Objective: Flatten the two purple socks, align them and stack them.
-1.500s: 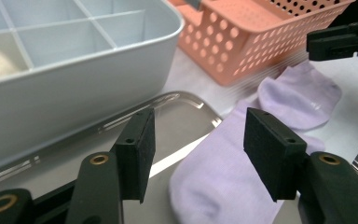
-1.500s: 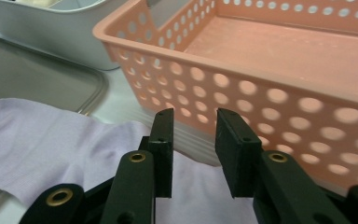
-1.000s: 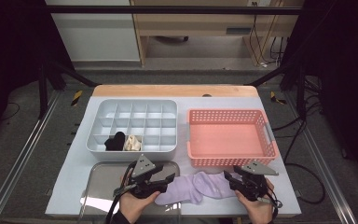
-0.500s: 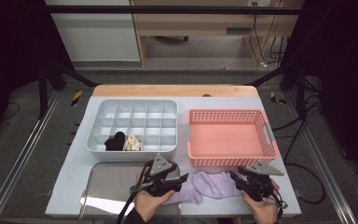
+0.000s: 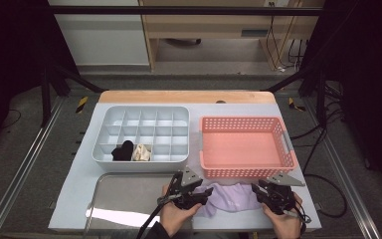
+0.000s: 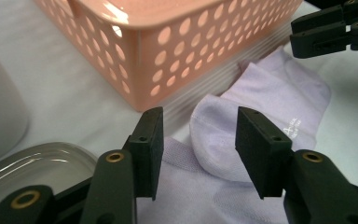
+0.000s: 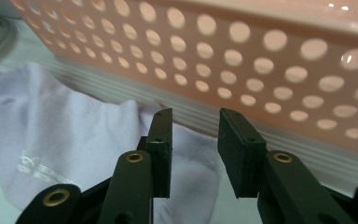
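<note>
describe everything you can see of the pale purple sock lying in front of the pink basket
The pale lilac fabric sock looks soft and knitted, with small white lettering near one end. It lies flat but rumpled and partly folded on the white table, just before the pink perforated plastic basket. The left gripper straddles one end, jaws closing but apart; the right gripper does the same at the other.

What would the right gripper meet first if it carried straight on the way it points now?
Probably the lilac sock lying between its fingers, then the pink basket wall just behind; the right gripper stands open, and depth is hard to judge.
</note>
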### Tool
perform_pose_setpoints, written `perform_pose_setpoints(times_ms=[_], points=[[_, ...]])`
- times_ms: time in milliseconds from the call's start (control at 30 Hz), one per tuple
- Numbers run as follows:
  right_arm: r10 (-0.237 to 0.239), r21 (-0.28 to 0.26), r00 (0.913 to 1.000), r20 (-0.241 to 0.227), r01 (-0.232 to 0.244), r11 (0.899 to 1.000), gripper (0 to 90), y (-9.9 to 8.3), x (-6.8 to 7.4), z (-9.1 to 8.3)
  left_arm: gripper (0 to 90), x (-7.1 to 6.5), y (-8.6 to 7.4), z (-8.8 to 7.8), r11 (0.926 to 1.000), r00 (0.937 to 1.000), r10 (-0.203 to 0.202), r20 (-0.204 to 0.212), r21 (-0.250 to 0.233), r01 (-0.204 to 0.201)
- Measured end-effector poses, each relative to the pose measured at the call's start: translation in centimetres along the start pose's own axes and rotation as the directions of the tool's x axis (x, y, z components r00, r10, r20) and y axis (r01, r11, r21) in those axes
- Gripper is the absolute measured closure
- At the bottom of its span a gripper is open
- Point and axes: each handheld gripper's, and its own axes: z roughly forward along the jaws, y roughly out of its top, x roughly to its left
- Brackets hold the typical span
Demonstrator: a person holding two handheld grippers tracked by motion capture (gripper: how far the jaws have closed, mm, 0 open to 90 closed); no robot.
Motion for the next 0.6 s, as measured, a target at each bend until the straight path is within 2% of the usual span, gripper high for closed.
perform_pose_setpoints(times_ms=[167,300,433,533,600], points=[[0.004,0.042,0.9999,0.014,-0.005,0.999,66.1,-0.4,-0.4,0.7,56.4,0.0,-0.4,1.0,0.9994,1.0,-0.002,-0.003,0.036,0.002],[0.003,0.075,1.0,0.003,-0.003,0.997,68.8,-0.6,-0.4,1.3,61.7,0.2,-0.6,1.6,0.9981,1.0,0.002,-0.001,0.062,-0.002],[0.015,0.089,0.9999,-0.002,-0.015,0.996,76.1,-0.5,-0.2,1.2,69.4,0.0,-0.8,1.8,0.9977,1.0,0.006,0.0,0.068,-0.006],[0.012,0.098,0.9999,0.005,-0.012,0.995,84.2,-0.5,-0.1,1.0,77.0,-0.1,-0.8,1.8,0.9974,0.9999,0.015,-0.001,0.071,-0.015],[0.007,0.1,0.9999,0.012,-0.008,0.995,86.4,-0.5,-0.1,0.9,80.8,-0.1,-0.8,1.8,0.997,0.9999,0.014,-0.001,0.076,-0.014]])
